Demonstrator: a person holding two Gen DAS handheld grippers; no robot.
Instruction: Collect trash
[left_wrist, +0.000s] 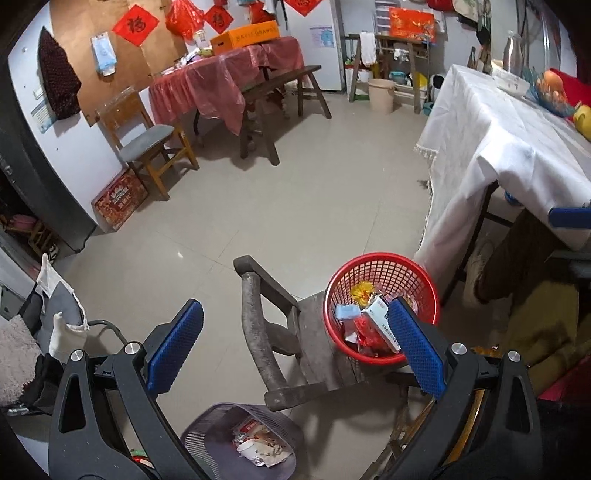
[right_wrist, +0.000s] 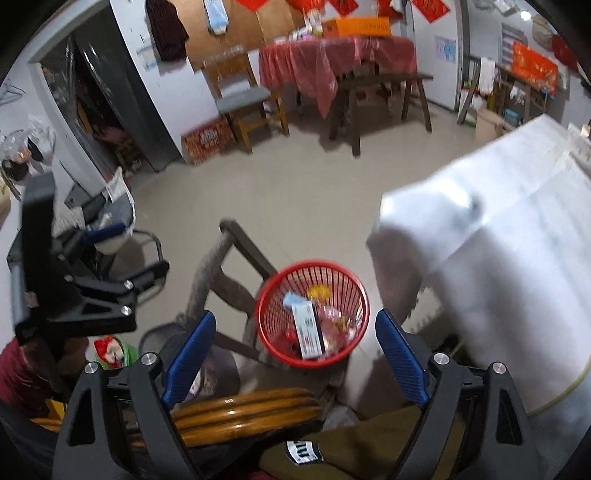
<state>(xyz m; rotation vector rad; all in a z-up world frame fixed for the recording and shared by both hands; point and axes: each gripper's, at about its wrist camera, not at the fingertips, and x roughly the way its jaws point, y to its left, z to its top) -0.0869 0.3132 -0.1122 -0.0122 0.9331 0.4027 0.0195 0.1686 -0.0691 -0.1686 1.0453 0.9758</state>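
A red plastic basket (left_wrist: 380, 254) stands on the seat of a dark wooden chair (left_wrist: 321, 354). In it lie a white box (left_wrist: 376, 317), a pale blue scrap, a yellow wrapper and red wrappers. My left gripper (left_wrist: 295, 306) hovers open over the chair, with its right pad at the basket's near edge and nothing held. In the right wrist view the basket (right_wrist: 314, 263) with the white box (right_wrist: 306, 328) shows below and between the spread fingers of my right gripper (right_wrist: 295, 314), which is open and empty. A grey mesh bin (left_wrist: 207, 424) with a paper cup and scraps stands on the floor beside the chair.
A table under a white cloth (left_wrist: 498, 147) stands close on the right, with a person's shoe (left_wrist: 480, 266) under it. An orange-brown bamboo chair rim (right_wrist: 240, 410) lies just below my right gripper. A red-covered table (left_wrist: 221, 81), a bench and a wooden chair stand at the back across open tiled floor.
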